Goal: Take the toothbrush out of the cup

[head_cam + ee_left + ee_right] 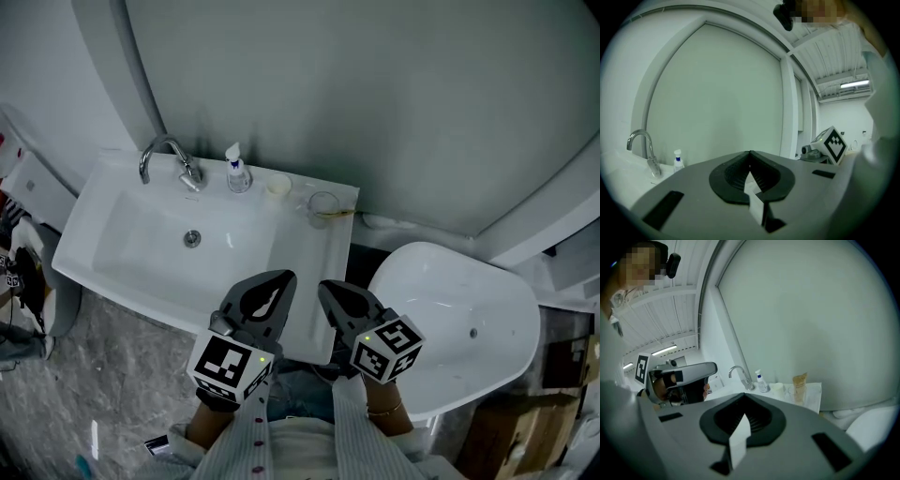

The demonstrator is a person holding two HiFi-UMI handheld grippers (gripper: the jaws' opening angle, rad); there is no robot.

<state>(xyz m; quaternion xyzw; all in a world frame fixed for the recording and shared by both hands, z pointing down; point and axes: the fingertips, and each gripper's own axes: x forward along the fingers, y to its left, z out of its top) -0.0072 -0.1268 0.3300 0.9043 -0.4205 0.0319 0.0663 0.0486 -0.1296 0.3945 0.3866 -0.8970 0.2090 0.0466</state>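
Observation:
A clear cup point(323, 207) stands on the right ledge of the white sink point(94, 246), against the wall. A yellowish item sticks out of it; in the right gripper view the cup point(800, 389) shows it upright. Whether a toothbrush is in there I cannot tell. Both grippers hover side by side at the sink's front edge, well short of the cup. My left gripper point(284, 275) point(750, 152) is shut with nothing in it. My right gripper point(323, 284) point(743, 393) is shut and empty too.
A chrome faucet point(169, 156), a small pump bottle point(238, 172) and a white cup point(278, 186) line the sink's back ledge left of the clear cup. A white oval bowl point(450, 328) stands to the right of the sink. A curved grey wall rises behind.

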